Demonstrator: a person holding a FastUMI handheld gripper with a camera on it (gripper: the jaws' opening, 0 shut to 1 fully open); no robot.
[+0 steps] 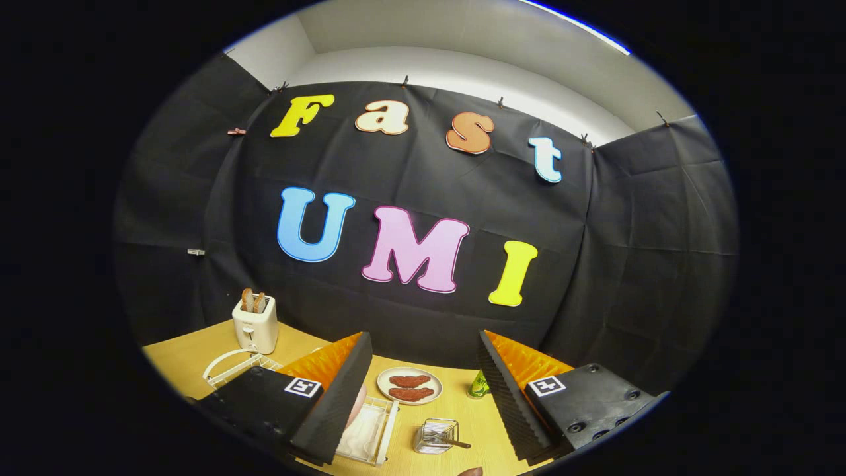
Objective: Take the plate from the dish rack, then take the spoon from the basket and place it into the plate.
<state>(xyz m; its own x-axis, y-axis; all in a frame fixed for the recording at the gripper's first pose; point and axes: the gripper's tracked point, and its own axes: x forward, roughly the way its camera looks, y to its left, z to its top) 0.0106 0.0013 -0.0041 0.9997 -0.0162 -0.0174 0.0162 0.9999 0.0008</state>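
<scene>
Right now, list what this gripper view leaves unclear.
- Plate in the dish rack: mostly behind the left finger.
- Spoon in the basket: too small to confirm.
- Green item: half hidden by the right finger.
- Gripper: open, holding nothing.

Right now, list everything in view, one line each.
Table: one, light wood, under everything.
Toaster: one, white, slices in its slots, beyond the left finger.
Wire rack: one, white, just before the toaster.
Dish rack: one, clear, holding a pale plate, beside the left finger.
Food plate: one, white, two brown pieces, ahead between the fingers.
Basket: one, wire, spoon inside.
Green object: one, by the right finger.
Gripper: one, black and orange, open, holding nothing.
</scene>
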